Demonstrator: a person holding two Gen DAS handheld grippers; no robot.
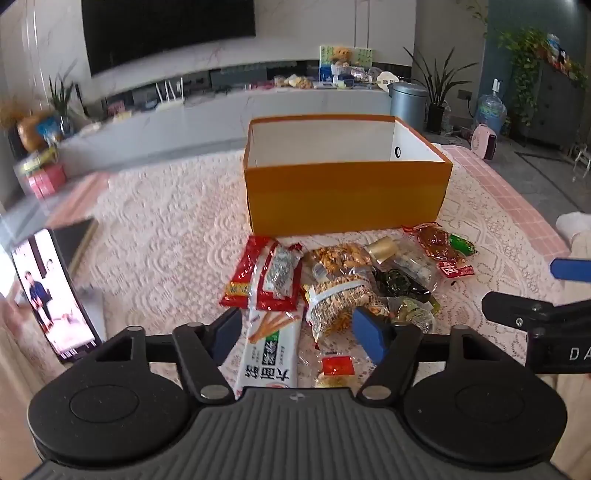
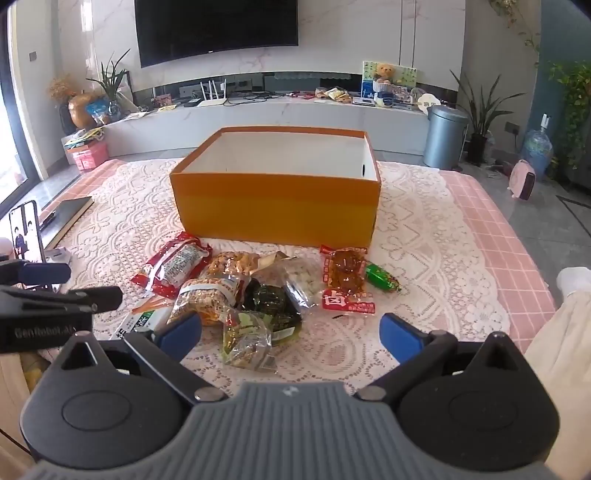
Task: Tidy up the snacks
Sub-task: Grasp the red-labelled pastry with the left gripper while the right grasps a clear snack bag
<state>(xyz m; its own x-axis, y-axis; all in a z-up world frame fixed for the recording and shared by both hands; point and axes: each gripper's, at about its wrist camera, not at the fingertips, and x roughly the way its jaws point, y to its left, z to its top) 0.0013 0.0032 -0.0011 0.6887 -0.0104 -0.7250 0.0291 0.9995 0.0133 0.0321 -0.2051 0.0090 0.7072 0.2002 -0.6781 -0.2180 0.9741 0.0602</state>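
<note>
The room is evenly lit by daylight from a window [image 2: 14, 122] at the far left. Glare is thrown off the snack wrappers [image 2: 255, 291] and the television screen [image 1: 166, 29]. Strong fisheye bending is seen at the edges — corners are vignetted black. The left wrist view is motion-blurred at its left side — the phone [image 1: 51, 295] especially.

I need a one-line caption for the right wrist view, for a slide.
Open right gripper above a snack pile before an orange box on a lace cloth.

Glossy plastic snack wrappers [image 2: 236, 295] lie on a textured lace cloth [image 2: 424, 236] beside a matt orange cardboard box [image 2: 277, 206].
</note>
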